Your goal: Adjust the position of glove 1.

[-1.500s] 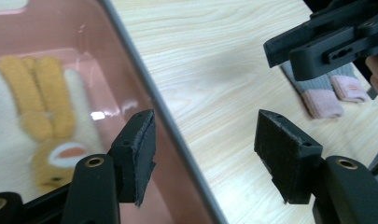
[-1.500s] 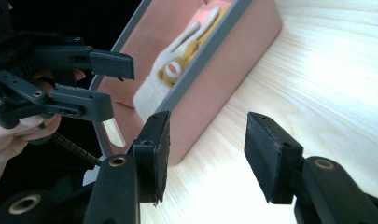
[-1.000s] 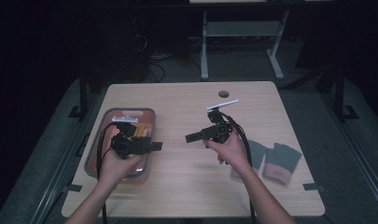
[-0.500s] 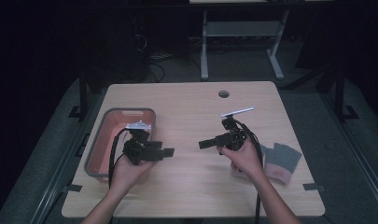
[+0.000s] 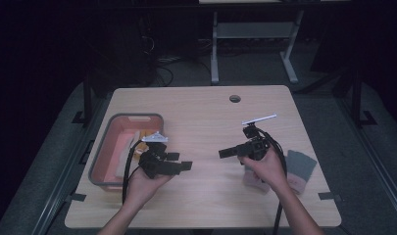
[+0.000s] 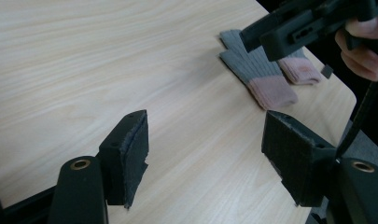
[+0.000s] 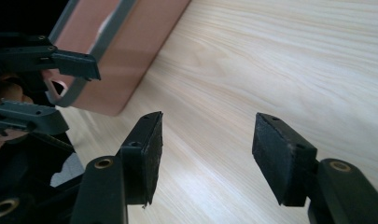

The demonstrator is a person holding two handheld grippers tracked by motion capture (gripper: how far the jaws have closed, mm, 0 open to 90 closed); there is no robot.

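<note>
My left gripper (image 5: 181, 161) hovers just right of a pink bin (image 5: 102, 152), jaws pointing right. My right gripper (image 5: 224, 152) faces it from the table's right half, jaws pointing left. In the left gripper view its own jaws (image 6: 205, 126) stand wide apart over bare wood, with the right gripper (image 6: 256, 42) at the top right. The right gripper view has its jaws (image 7: 205, 128) spread too, the left gripper (image 7: 81, 99) at the left edge. Both pairs of jaws have just been opening, with nothing between them.
Grey socks with pink cuffs (image 5: 300, 169) (image 6: 266, 74) lie near the table's right edge, beside the right hand. The pink bin (image 7: 130, 56) holds pale items and something orange (image 5: 144, 133). A round cable hole (image 5: 235, 98) sits near the far edge.
The left hand has come away from above the bin, right and toward the near edge. The right hand has shifted right and slightly nearer. Both grippers still face each other.
</note>
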